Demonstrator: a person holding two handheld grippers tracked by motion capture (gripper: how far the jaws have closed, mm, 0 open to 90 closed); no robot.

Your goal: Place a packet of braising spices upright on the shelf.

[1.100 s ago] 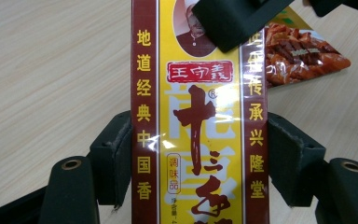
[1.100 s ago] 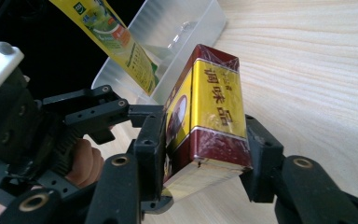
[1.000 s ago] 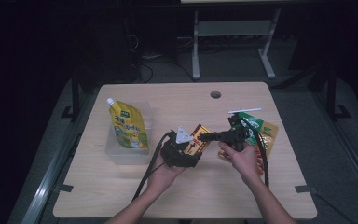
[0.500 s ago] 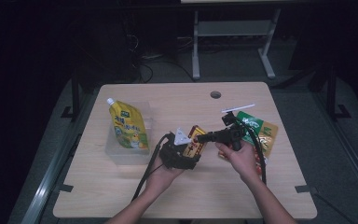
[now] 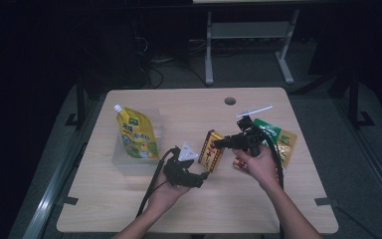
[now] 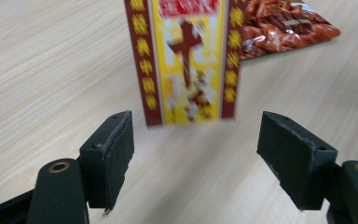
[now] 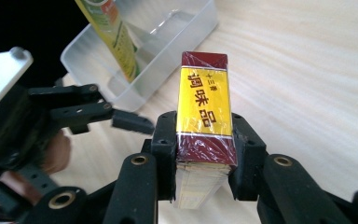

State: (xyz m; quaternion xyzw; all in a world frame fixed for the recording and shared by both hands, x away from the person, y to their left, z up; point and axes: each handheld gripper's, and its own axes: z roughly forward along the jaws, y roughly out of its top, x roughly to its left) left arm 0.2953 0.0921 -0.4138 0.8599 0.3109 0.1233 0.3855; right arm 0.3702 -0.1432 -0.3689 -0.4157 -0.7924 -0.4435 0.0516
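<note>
Gripping the red-and-yellow box by its two narrow sides, my right tool was clamped on it, pads pressed against the wrapper, and held it upright over the middle of the wooden surface. In the high view the box stood between my two hands, with its lower end close to the surface; whether it touched I could not tell.

My left tool sat just below the box, jaws spread wide and pointing at its printed face. Those jaws had just been opening, and nothing lay between the pads.

Off to the left, a clear plastic tray held a yellow spout pouch leaning in it. A red snack packet lay flat just behind the box, and a green packet lay under my right hand's far side.
</note>
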